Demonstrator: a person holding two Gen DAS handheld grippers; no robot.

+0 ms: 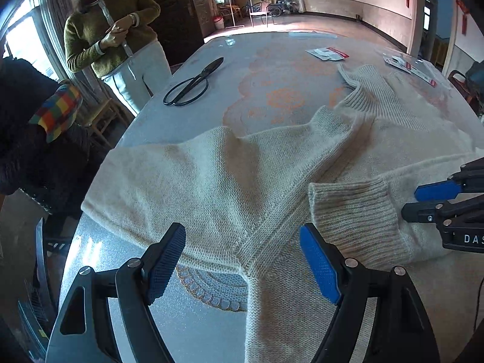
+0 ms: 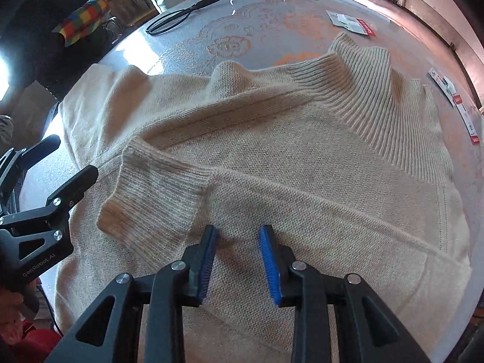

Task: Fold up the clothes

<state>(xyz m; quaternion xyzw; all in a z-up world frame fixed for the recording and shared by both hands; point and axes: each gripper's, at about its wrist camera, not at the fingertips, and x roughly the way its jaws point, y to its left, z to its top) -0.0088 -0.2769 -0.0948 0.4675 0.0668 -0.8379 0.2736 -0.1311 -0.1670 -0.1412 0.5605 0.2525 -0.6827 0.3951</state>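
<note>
My right gripper (image 2: 239,242) stands over the sweater (image 2: 302,187), jaws narrowly parted, nothing pinched, just beside the ribbed cuff (image 2: 157,193) folded across the body. My left gripper (image 1: 242,242) is wide open and empty above the sleeve seam. The sweater lies spread on the table (image 1: 211,90); scissors (image 1: 193,83) lie well apart.

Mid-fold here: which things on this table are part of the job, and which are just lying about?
Part of the job:
- cream knit sweater
- its folded-in sleeve cuff
- left gripper
- right gripper

Lying about:
- black scissors
- red-and-white packet
- second packet by the table edge
</note>
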